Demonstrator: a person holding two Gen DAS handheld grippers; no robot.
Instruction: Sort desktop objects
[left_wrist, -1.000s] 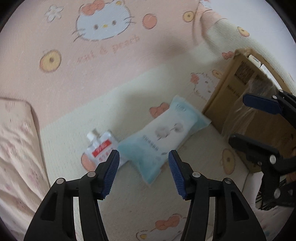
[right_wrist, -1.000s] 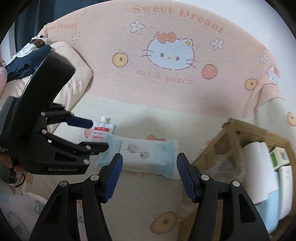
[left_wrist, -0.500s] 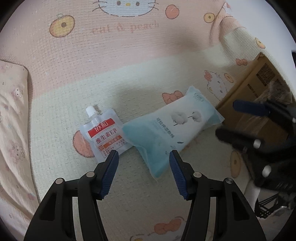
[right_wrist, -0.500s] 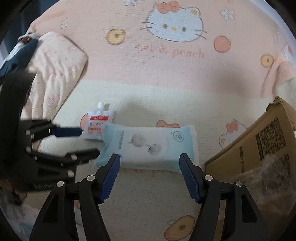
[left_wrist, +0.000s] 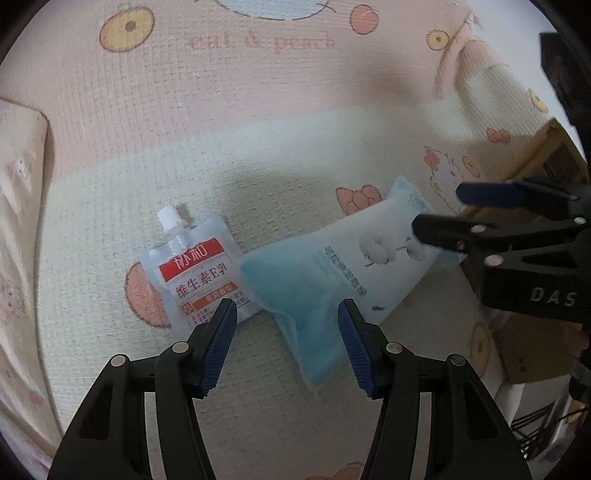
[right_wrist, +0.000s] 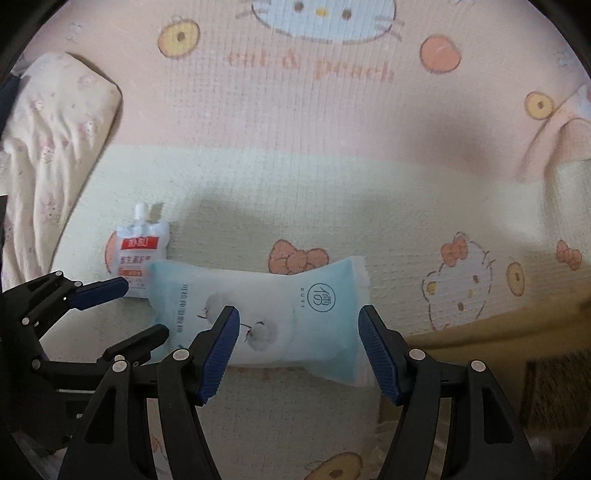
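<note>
Change: both grippers lower than a second ago, scene larger in both views; cardboard box (left_wrist: 554, 166) now pushed to the frame edge, right of the right jaws.
Left gripper (left_wrist: 286, 341): jaws apart, nothing between the pads; now straddling the near end of the pale blue soft plastic wipes pack (left_wrist: 332, 280), with the white spouted pouch with a red label band (left_wrist: 195, 273) just ahead of the left pad.
Right gripper (right_wrist: 299, 350): jaws apart, a little wider than a second ago, empty; now over the pack's far end, pack (right_wrist: 280, 317) lying between and just ahead of the pads.
Meaning: likely a pick of pack or pouch, with the box as the probable destination; nothing lifted yet.
Surface: pink and cream cartoon-cat bed blanket (right_wrist: 332, 129), no bench.
Pouch text: red band with two white characters, "维生素E乳" below.
Pack text: "RUYI", round logo, cotton print; Chinese line too soft to read.
Blanket text: "cat & peach".
Gripper marking: "DAS".
</note>
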